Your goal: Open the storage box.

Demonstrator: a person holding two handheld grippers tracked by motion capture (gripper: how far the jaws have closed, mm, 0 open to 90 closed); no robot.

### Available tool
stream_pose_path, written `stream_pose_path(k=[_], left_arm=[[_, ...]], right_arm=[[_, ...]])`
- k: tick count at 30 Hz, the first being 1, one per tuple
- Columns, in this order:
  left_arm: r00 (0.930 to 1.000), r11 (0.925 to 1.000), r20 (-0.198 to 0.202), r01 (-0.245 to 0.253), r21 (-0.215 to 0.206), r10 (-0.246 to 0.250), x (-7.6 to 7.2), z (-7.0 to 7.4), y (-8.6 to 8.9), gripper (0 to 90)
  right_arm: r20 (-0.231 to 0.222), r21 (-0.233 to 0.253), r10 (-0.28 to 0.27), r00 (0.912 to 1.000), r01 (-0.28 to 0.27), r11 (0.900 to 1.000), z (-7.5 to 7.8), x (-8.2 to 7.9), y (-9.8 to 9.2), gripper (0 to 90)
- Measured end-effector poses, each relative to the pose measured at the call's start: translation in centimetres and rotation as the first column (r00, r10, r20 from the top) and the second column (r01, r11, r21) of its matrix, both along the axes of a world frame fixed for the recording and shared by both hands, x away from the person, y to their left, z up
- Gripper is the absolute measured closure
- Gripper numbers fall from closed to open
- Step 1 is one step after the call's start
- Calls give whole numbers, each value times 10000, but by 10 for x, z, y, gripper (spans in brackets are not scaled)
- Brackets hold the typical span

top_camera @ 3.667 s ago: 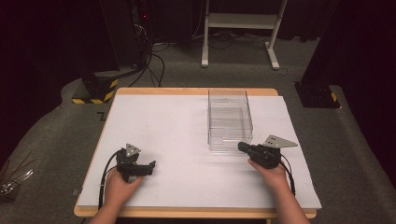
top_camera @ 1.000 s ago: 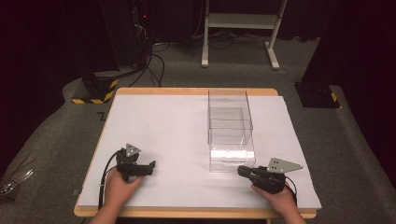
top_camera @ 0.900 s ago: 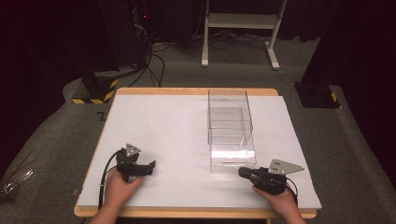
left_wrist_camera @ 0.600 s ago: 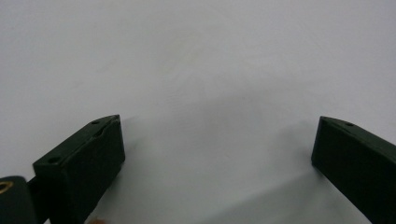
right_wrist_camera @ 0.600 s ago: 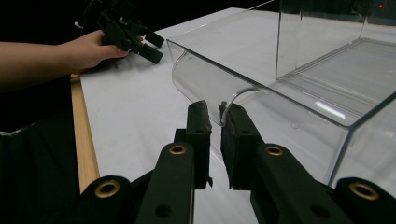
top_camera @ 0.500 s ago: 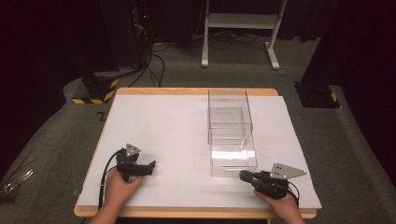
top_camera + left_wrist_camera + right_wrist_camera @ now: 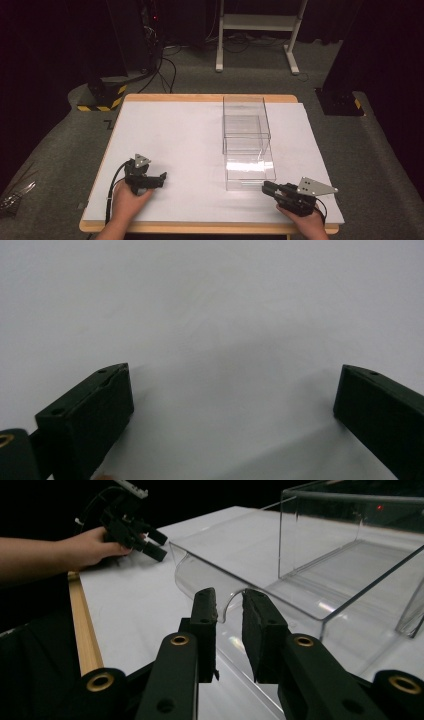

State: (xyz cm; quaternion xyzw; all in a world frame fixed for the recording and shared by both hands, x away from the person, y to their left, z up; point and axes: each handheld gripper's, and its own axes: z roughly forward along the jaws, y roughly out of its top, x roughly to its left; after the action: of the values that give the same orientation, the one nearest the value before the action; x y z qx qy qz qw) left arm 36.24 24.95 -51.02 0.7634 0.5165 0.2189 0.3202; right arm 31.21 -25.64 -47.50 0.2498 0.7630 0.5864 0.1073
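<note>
Near the table's right front, the right gripper point(image 7: 229, 611) grasps the clear drawer point(image 7: 250, 170); the left gripper point(image 7: 159, 178) rests released.

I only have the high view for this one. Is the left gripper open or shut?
Observer: Open. The left gripper has its jaws wide apart over the bare white table, with nothing between them.
Operator: And the right gripper?
Observer: The right gripper has its jaws nearly together at the curved notch in the front of the clear drawer. I cannot tell whether they pinch the wall.
</note>
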Motion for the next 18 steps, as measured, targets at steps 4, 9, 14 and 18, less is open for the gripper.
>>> stream_pose_path(k=[4,9,14,18], left_arm=[[10000,10000,4,-1,-1,1,0,0,0,27],[10000,10000,7,0,3,0,0,0,0,28],[10000,10000,15,0,-2,0,0,0,0,28],[10000,10000,22,-3,0,3,0,0,0,28]], right_arm=[[328,351,-251,9991,239,9991,5,-2,-4,768],[638,650,-643,9959,601,9961,12,0,-8,766],[800,818,-1313,9881,1248,9888,13,4,-14,758],[1032,730,-2194,9702,2126,9744,13,6,-20,749]])
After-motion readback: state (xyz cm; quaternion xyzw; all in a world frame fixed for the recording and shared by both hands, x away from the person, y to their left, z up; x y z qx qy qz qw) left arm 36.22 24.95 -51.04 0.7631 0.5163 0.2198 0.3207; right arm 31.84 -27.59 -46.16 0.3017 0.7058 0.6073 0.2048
